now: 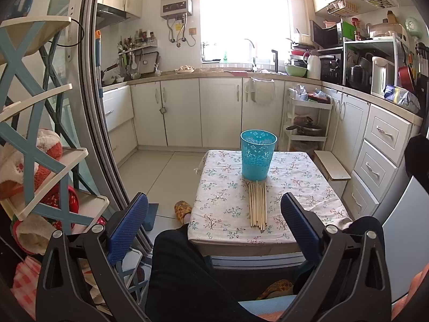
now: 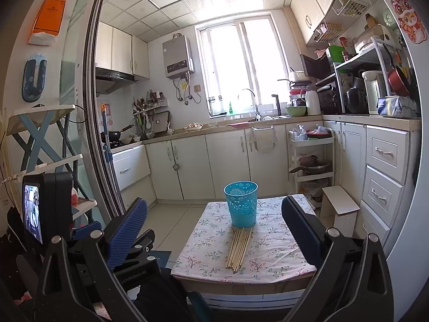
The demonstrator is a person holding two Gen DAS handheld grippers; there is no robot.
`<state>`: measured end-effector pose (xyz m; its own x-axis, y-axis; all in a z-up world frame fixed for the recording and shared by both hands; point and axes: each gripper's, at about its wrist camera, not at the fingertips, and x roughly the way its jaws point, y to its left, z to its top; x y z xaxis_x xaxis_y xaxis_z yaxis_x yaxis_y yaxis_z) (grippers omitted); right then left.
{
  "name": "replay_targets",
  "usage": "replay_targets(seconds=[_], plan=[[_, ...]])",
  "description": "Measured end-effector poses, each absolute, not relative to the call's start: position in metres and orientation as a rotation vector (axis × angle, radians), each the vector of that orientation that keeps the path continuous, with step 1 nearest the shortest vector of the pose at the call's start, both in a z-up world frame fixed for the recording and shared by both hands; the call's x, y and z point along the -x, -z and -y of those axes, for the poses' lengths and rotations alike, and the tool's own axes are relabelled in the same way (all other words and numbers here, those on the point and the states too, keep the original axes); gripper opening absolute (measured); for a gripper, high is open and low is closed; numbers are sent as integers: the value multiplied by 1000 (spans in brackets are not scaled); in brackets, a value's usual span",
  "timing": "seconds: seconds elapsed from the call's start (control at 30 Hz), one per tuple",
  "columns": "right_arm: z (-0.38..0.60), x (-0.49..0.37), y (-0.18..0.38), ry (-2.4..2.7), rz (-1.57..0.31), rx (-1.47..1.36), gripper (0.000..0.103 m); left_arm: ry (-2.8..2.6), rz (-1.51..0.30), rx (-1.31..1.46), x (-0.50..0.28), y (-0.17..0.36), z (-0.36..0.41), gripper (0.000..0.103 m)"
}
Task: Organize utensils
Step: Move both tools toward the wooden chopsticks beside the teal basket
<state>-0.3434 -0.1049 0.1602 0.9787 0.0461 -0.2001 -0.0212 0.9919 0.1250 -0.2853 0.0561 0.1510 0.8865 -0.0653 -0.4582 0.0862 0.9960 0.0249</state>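
Nearest the lenses, both tools were held back from the table with nothing between their pads: the left gripper (image 1: pixel 214 214) had its jaws spread wide, and the right gripper (image 2: pixel 214 220) was likewise fully apart, empty. Just below the left jaws sat the person's dark-trousered knee (image 1: pixel 187 263), with a patterned slipper (image 1: pixel 183 209) on the floor toward the left finger. Ahead of both sets of jaws stood the small table (image 1: pixel 246 247) under a floral cloth (image 1: pixel 222 187). On it lay the bundle of chopsticks (image 1: pixel 258 205), loosely side by side, long axis running straight away from the jaws, near ends toward the table's front edge and far ends touching or almost touching the foot of the blue cup (image 1: pixel 257 155). From the left wrist view the bundle fell between the fingers but nearer the right one; from the right wrist view (image 2: pixel 239 248) it sat near centre, angled slightly. Neither tool was plainly nearer. Because the sticks pointed along the approach, a grasp would probably call for closing across them near one end before tipping them into the upright cup beyond.
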Motion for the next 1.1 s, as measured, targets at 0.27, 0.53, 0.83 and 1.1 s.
replay_targets(seconds=[0.27,0.53,0.83,1.1], plan=[[108,335,-160,-46,-242,-144,96,78,-486,-41,280,-148,-57,95],[111,325,-159,-63,-284,-163,96,68,-499,-40,274,-144,-59,95],[122,304,-143,-56,-324,-194,96,78,-553,-50,246,-131,-51,95],[144,236,-97,-21,-469,-199,96,91,-648,-44,196,-103,-54,95]])
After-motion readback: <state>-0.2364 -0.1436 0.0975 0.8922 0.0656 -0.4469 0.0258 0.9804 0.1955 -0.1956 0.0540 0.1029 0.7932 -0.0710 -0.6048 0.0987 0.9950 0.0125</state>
